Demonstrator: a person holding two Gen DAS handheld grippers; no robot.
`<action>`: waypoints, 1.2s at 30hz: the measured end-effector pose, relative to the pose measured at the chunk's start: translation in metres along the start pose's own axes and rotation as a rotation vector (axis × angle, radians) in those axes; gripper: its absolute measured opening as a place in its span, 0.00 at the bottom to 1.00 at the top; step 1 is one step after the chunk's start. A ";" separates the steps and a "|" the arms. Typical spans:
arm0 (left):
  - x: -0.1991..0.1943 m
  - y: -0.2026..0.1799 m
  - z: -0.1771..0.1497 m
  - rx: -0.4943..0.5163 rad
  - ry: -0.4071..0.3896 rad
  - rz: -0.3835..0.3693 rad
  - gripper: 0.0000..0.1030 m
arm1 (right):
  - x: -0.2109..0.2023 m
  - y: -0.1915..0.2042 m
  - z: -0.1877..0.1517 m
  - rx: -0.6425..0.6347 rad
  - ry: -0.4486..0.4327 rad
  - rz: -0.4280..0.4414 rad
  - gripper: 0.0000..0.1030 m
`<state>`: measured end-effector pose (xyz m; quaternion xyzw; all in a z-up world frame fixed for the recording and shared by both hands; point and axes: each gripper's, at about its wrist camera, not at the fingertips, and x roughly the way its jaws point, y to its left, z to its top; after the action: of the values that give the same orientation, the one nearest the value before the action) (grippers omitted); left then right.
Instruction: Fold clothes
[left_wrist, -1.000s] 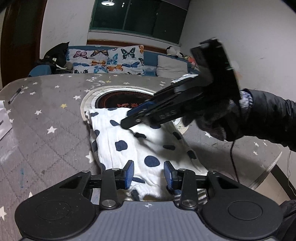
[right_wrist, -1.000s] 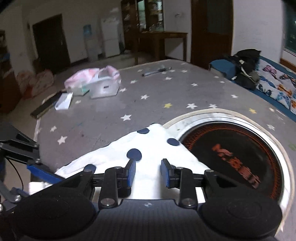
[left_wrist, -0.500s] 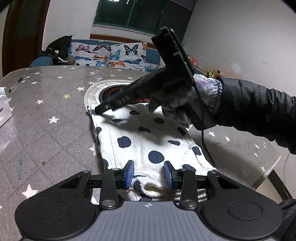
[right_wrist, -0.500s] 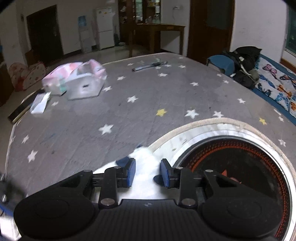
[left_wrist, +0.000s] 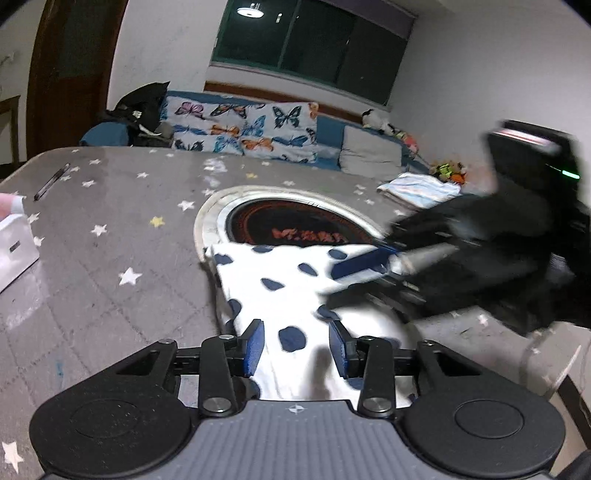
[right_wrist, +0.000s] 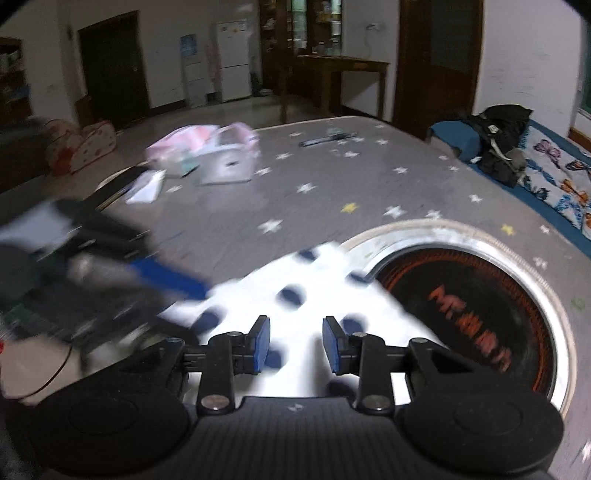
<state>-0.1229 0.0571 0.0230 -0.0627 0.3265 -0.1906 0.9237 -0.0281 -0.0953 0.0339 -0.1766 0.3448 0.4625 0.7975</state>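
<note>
One garment was in play: a white cloth with dark dots (left_wrist: 295, 280), lying on the grey starred table (left_wrist: 110, 229) with its far end over the rim of the round dark inset (left_wrist: 295, 225) at about 12 o'clock from the left gripper. It looked partly folded, a narrow strip with a doubled edge along its 9 o'clock side, though how many folds remained could not be judged; the near end was bunched under the left gripper (left_wrist: 295, 341).

That gripper's jaws stood apart with cloth between them, not pinched. The right gripper (right_wrist: 295, 341) also stood parted above the cloth, and in the left view it reached in from 3 o'clock, blurred, its tip at the cloth's right edge (left_wrist: 364, 264).

Bare table lay wide toward 9 and 10 o'clock, with a white box (left_wrist: 14, 240) and a pen (left_wrist: 51, 181) well apart. Toward 3 and 4 o'clock the table edge (left_wrist: 554, 369) ran close to the cloth, leaving little room there.
</note>
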 end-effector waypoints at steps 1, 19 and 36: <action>0.001 0.001 -0.001 0.002 0.005 0.010 0.37 | -0.005 0.006 -0.005 -0.005 0.001 0.015 0.30; -0.056 -0.008 -0.034 0.051 -0.002 0.032 0.62 | -0.061 0.042 -0.053 -0.035 -0.044 -0.023 0.44; -0.036 -0.034 -0.073 0.236 0.089 0.114 0.70 | -0.058 0.037 -0.051 -0.019 -0.061 -0.055 0.47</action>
<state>-0.2050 0.0409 -0.0044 0.0737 0.3452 -0.1774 0.9187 -0.0992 -0.1424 0.0412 -0.1793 0.3109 0.4489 0.8184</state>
